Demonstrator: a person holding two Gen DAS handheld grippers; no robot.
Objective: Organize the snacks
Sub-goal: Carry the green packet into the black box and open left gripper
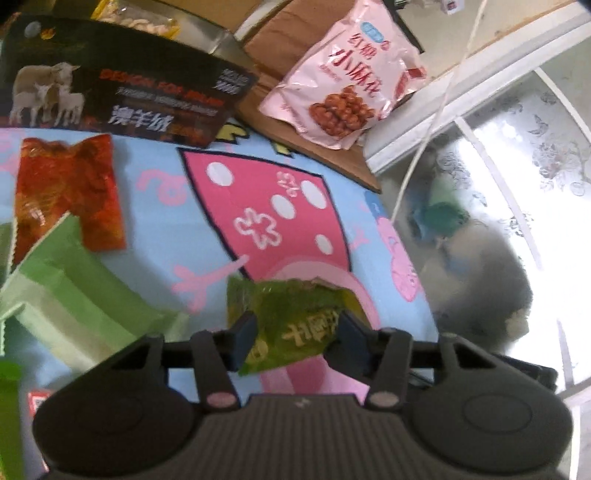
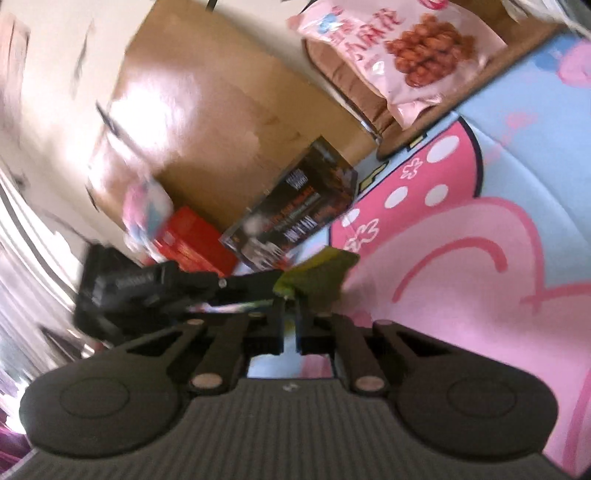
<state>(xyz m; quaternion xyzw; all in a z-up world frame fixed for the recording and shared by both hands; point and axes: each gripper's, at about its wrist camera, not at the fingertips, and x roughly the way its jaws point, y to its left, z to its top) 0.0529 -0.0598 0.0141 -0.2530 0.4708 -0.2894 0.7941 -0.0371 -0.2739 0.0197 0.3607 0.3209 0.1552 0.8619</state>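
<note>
Green snack packet (image 1: 291, 325): small, translucent yellow-green wrapper with pale printed characters, crinkled, top edge ragged. Sits between the two dark pads of the left claw (image 1: 295, 332), above the cartoon-print sheet (image 1: 155, 206). In the right wrist view the same green packet (image 2: 317, 277) shows as a blurred green flap just past the right claw's tips.
Left claw: pads part-way apart with the packet between them, both pads against its sides; clamped on the packet.
Right claw (image 2: 291, 325): fingers drawn together with only a thin slit between; a pale-green edge of the wrapper runs into that slit, so it pinches the packet's edge. The other claw's dark body reaches in from the left of this view.
Surface: blue and pink cartoon sheet; what lies under it I cannot tell.
Near left: pale green pouch (image 1: 74, 295), lying flat; red-orange snack packet (image 1: 66, 192) beyond it, its lower corner overlapped by the green pouch.
Far: black box with sheep picture (image 1: 122, 88) at the sheet's far edge; pink bag of fried twists (image 1: 347, 81) resting on brown cardboard (image 1: 280, 33), well apart from the held packet.
Right view, far: red box (image 2: 192, 236) beside the black box; a large cardboard carton (image 2: 221, 110) behind both.
Obstruction: none between the claws and the packet.
Pose: both claws tilted downward toward the sheet; right view strongly rolled and motion-blurred.
</note>
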